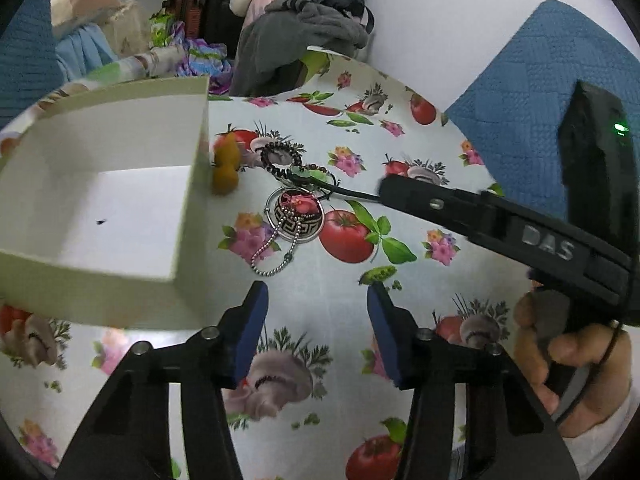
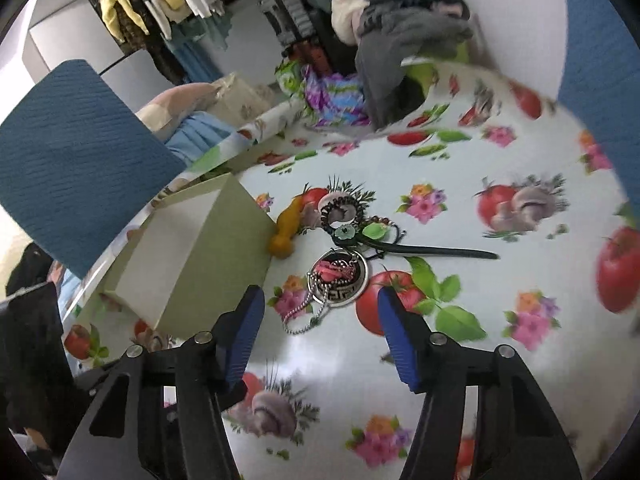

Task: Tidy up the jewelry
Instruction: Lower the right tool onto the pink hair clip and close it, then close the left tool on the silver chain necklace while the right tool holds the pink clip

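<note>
**Reaching for the jewelry pile by the box**

Sitting in a small heap on the tablecloth with tomato and flower pictures (image 2: 460,208) is the jewelry. There is a round black and silver pendant with a pink middle (image 2: 339,277) and a silver ball chain (image 2: 308,316) trailing from it. Just behind it lie a dark beaded bracelet (image 2: 340,210), a small green charm (image 2: 376,231) and a thin black strap (image 2: 440,252). A little orange gourd-shaped piece (image 2: 286,232) rests against the wall of the open pale green cardboard box (image 1: 192,184).

The box is empty and right beside the pile, probably so each piece has only a short way to go.

The left gripper (image 1: 318,304) has its blue pads (image 1: 252,328) apart with nothing between them. The right gripper (image 2: 320,316) is apart too and holds nothing; it points at the pendant and chain.

There is bare cloth in front of and to the right of the pile, so there is room to come in. The box wall is close on the left, and the two grippers are near each other, so they could bump.
</note>
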Available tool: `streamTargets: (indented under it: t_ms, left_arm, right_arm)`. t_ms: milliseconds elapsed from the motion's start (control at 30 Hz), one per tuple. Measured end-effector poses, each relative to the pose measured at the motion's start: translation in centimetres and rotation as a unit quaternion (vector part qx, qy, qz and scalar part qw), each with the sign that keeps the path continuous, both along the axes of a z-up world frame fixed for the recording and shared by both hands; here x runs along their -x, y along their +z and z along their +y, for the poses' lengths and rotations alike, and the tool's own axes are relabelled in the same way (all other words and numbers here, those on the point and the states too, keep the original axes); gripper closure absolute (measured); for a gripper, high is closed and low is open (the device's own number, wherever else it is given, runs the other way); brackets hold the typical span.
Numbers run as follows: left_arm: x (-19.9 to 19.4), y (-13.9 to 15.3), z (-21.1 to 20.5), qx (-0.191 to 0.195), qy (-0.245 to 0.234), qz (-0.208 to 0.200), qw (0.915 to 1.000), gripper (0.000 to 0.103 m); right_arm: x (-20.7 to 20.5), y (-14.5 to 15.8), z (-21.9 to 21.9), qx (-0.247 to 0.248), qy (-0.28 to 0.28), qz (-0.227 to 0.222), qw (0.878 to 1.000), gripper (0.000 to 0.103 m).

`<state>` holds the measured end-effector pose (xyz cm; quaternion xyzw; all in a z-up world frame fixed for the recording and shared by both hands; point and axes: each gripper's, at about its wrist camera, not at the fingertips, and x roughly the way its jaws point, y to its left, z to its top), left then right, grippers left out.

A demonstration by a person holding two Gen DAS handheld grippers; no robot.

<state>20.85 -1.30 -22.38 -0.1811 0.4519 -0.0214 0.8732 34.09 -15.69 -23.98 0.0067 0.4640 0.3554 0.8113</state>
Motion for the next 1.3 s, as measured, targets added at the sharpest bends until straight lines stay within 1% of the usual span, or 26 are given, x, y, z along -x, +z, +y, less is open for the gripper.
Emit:
streamTargets:
  t_ms: [33,133,200,300,333,433,467,500,567,633,700,800,967,1000,1067,1133,1300]
  left_arm:
    - [-0.4,-0.3,0.1,-0.001,0.0,0.001,1.0,0.054]
    - [-1.2,-1.2,0.3,-0.002,0.001,0.007,1.0,0.058]
    - [-1.8,-1.8,0.5,0.0,0.005,0.014,0.9999,0.06]
    - [-2.3,-2.4,0.6,0.01,0.014,0.024,0.9996,0.066]
    - [-2.4,-2.5,0.7,0.016,0.018,0.025,0.9994,0.066]
    - [-2.8,-2.7,0.7,0.013,0.03,0.026,0.9991,0.067]
    - [-2.9,-2.7,0.7,0.014,0.032,0.026,0.999,0.067]
    - [-3.0,-2.7,0.6,0.014,0.034,0.026,0.999,0.067]
    - [-3.4,-2.9,0.4,0.01,0.032,0.028,0.999,0.067]
    - [-3.6,-3.1,0.3,0.01,0.034,0.032,0.9989,0.067]
    - [-3.7,-3.2,0.1,0.009,0.035,0.031,0.9989,0.067]
    - [-4.5,-3.4,-0.6,-0.001,0.031,0.028,0.9991,0.067]
    - [-5.4,-3.6,-1.4,-0.011,0.021,0.02,0.9995,0.067]
    - [-5.6,-3.3,-1.5,-0.017,0.022,0.013,0.9995,0.067]
    - [-6.1,-2.9,-1.9,-0.042,0.023,0.002,0.9988,0.067]
    - [-6.8,-3.3,-2.1,-0.058,0.021,0.007,0.9981,0.067]
    - [-8.1,-5.7,-2.2,-0.092,0.015,0.038,0.9949,0.067]
  right_arm:
    - [-0.6,-0.6,0.2,-0.002,0.004,0.007,1.0,0.049]
    - [-2.5,-2.5,1.2,-0.002,0.016,0.026,1.0,0.057]
    - [-3.7,-3.7,1.9,-0.002,0.026,0.04,0.999,0.059]
    - [-4.6,-4.7,3.0,0.001,0.043,0.046,0.998,0.06]
    - [-4.8,-5.1,3.4,0.003,0.05,0.047,0.998,0.06]
    - [-5.1,-6.0,4.3,0.01,0.065,0.052,0.996,0.061]
    - [-5.2,-6.3,4.5,0.012,0.07,0.053,0.996,0.065]
    - [-5.3,-6.7,4.8,0.016,0.075,0.051,0.996,0.072]
    - [-5.4,-7.2,5.1,0.029,0.078,0.046,0.995,0.082]
    - [-5.3,-7.2,5.0,0.031,0.081,0.038,0.996,0.082]
    - [-5.1,-6.7,4.6,0.031,0.076,0.026,0.996,0.083]
    - [-5.0,-6.0,3.3,0.025,0.062,0.026,0.997,0.083]
    - [-4.6,-5.1,0.4,0.039,0.023,0.015,0.999,0.082]
    - [-4.5,-5.1,-0.2,0.041,0.012,0.017,0.999,0.082]
    - [-4.1,-5.1,-1.5,0.05,-0.005,0.018,0.999,0.082]
    - [-3.6,-5.3,-2.6,0.057,-0.023,0.021,0.998,0.082]
    - [-2.5,-5.9,-4.3,0.079,-0.052,0.027,0.995,0.082]
